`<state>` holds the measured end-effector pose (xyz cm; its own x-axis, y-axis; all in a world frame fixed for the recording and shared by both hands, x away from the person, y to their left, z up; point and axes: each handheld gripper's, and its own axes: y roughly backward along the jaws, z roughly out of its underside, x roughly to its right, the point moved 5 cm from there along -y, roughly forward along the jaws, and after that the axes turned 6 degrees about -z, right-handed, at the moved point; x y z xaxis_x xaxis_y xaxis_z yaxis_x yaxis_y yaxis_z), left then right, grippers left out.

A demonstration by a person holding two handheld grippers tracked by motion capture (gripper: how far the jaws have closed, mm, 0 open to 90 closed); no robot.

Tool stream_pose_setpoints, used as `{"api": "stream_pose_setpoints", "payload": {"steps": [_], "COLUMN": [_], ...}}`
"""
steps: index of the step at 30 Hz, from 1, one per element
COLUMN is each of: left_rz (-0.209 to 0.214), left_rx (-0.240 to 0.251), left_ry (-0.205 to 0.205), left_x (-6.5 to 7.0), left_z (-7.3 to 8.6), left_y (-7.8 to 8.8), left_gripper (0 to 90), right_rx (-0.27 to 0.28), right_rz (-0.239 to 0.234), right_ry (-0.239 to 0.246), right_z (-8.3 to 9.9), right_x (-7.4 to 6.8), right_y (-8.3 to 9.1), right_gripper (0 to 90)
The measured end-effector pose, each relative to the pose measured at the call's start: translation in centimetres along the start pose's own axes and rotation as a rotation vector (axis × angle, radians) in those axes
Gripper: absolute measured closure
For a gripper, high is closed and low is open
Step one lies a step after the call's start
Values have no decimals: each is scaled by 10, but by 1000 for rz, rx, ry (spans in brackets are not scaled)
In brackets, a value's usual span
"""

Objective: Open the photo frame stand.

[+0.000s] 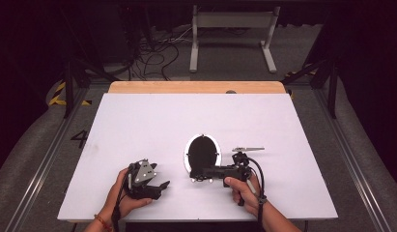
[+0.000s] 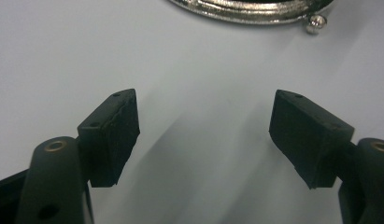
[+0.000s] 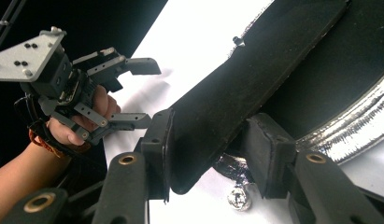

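An oval silver picture frame (image 1: 202, 151) with a black back lies on the white table (image 1: 138, 125). My right gripper (image 1: 201, 176) reaches in from the right at the frame's near end. In the right gripper view my right gripper (image 3: 208, 154) holds a black flap (image 3: 236, 88) of that back, one pad on each side of it, above the shiny rim (image 3: 348, 126) and a small ball foot (image 3: 238, 198). My left gripper (image 1: 161, 187) stands open left of the frame, nothing between its pads (image 2: 112, 135). The rim (image 2: 245, 11) lies just beyond the left gripper (image 2: 203, 135).
A small flat metal piece (image 1: 248, 149) lies on the table right of the frame. My left gripper (image 3: 150, 93) and the hand holding it sit at the table's near edge. A wooden strip (image 1: 196, 87) borders the far edge, with dark floor and cables beyond.
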<state>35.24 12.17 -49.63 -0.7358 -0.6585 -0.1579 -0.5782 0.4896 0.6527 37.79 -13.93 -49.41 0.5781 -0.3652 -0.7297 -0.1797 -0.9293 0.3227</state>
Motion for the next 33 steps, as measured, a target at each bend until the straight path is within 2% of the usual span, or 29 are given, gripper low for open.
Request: {"api": "stream_pose_setpoints", "payload": {"steps": [4, 7, 12, 14, 15, 16, 17, 18, 20, 22, 24, 26, 30, 31, 32, 33], "left_rz": [28, 51, 78, 106, 104, 114, 134, 154, 151, 167, 174, 205, 227, 233, 233, 253], "left_rx": [5, 7, 1, -8, -6, -8, -9, -9, -8, -13, -8, -7, -1, 6, 6, 0], "left_ry": [32, 82, 136, 162, 157, 171, 181, 183, 173, 163, 168, 186, 181, 198, 198, 206], "left_x": [-4, -9, -20, -22, -23, -24, -23, -23, -22, -21, -20, -19, -18, -17, -17, -16], "left_z": [-11, -23, -37, -41, -43, -46, -48, -49, -51, -52, -54, -55, -55, -55, -55, -54], "left_y": [-8, -18, -35, -41, -43, -47, -49, -51, -53, -56, -58, -58, -57, -58, -58, -59], "left_gripper": [254, 254, 245, 243, 239, 239, 235, 227, 226, 224, 223, 216, 211, 211, 211, 210], "right_rx": [-6, -17, -27, -30, -32, -36, -37, -42, -43, -46, -48, -53, -54, -57, -57, -58], "right_rz": [12, 20, 27, 31, 34, 40, 42, 45, 53, 61, 65, 68, 72, 76, 76, 77], "right_ry": [20, 37, 58, 77, 90, 110, 119, 129, 143, 175, 200, 220, 264, 278, 278, 296], "right_z": [1, 1, 2, 2, 2, 2, 2, 2, 2, 2, 3, 3, 5, 5, 5, 6], "right_x": [-1, -3, -3, -4, -4, -6, -7, -8, -8, -10, -12, -13, -15, -16, -16, -17], "right_y": [0, 1, 2, 2, 2, 2, 2, 3, 3, 3, 3, 3, 3, 4, 4, 4], "right_gripper": [565, 569, 572, 573, 574, 574, 574, 574, 574, 575, 575, 575, 576, 575, 575, 575]}}
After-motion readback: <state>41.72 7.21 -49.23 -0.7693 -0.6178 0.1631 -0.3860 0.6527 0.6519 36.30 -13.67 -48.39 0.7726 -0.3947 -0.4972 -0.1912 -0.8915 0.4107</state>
